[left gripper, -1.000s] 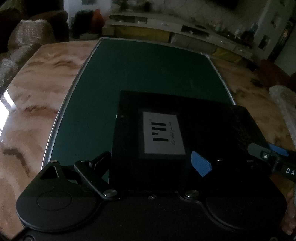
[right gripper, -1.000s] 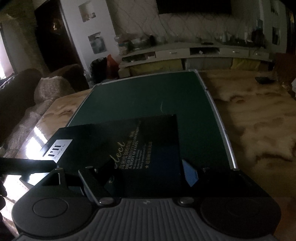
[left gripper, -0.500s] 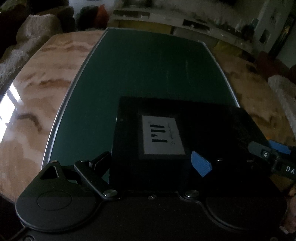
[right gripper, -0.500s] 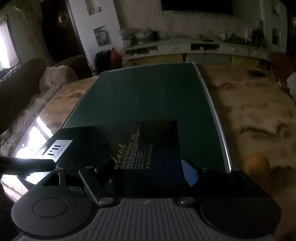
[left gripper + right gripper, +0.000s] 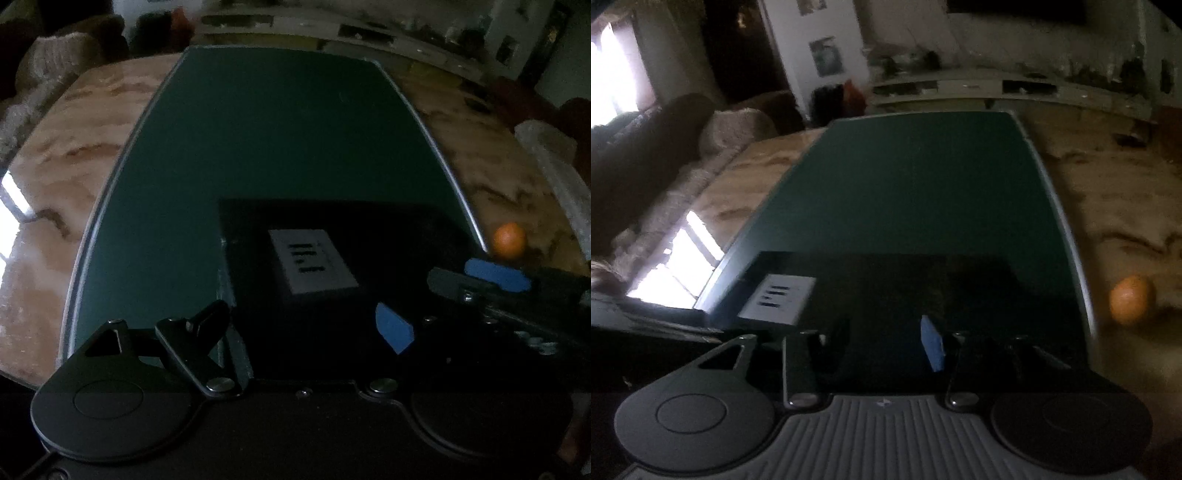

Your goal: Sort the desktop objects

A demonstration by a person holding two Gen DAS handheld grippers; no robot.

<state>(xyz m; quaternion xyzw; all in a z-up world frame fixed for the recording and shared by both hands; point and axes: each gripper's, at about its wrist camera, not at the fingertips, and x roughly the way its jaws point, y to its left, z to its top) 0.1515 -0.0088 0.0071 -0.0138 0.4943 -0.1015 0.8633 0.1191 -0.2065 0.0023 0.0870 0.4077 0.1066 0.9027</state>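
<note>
Black box (image 5: 332, 258) on green mat (image 5: 277, 147), near edge. Left gripper (image 5: 303, 321) straddles it, jaws closing; right gripper (image 5: 886, 339) too, closing — can't tell if pads bite yet. Looks stiff, slick, wide: take by sides, both hands.

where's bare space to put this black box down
Free: the green mat beyond the box, out to its far edge, and the marble table left of the mat. Crowded: right of the mat, near the orange.
</note>
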